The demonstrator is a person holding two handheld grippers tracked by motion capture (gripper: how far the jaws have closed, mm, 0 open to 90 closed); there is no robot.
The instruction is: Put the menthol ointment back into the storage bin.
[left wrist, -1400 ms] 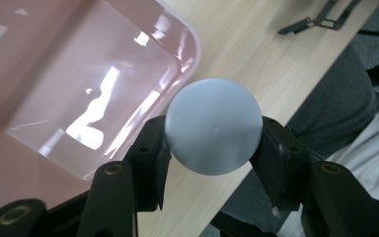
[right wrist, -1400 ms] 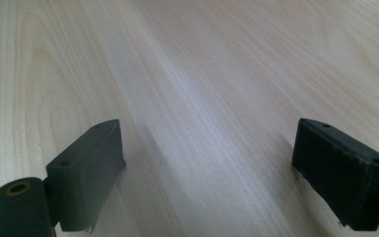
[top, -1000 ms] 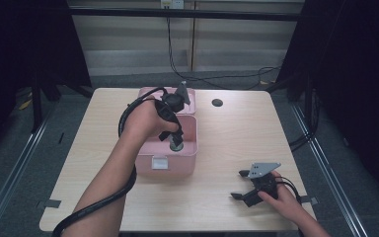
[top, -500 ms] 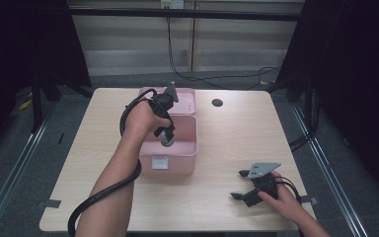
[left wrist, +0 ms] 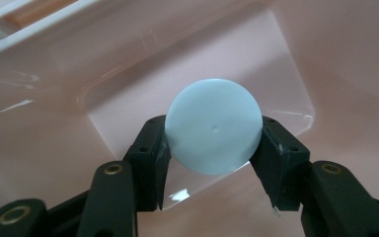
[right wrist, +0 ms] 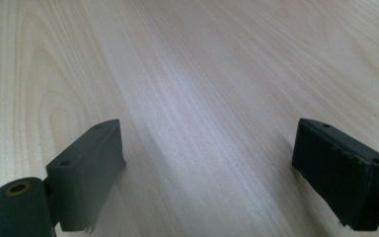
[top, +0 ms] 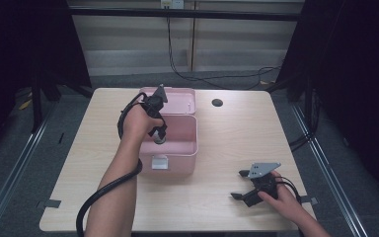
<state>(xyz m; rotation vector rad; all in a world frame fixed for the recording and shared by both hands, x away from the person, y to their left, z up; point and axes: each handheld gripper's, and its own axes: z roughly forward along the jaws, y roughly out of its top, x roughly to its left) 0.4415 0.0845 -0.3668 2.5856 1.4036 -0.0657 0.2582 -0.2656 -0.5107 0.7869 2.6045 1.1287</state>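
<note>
Item: pale blue round plastic cap (left wrist: 214,132), clamped between left tongs (top: 158,132), held inside open pink plastic box (top: 187,148) near bench (top: 237,133) centre; judged near release, not yet set down; right tongs (top: 245,186) spread wide, empty, front right corner.

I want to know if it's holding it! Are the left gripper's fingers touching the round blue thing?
Touching. In the left gripper view, both black fingers press against opposite sides of the pale blue disc, no gap showing, above the pink box.
</note>
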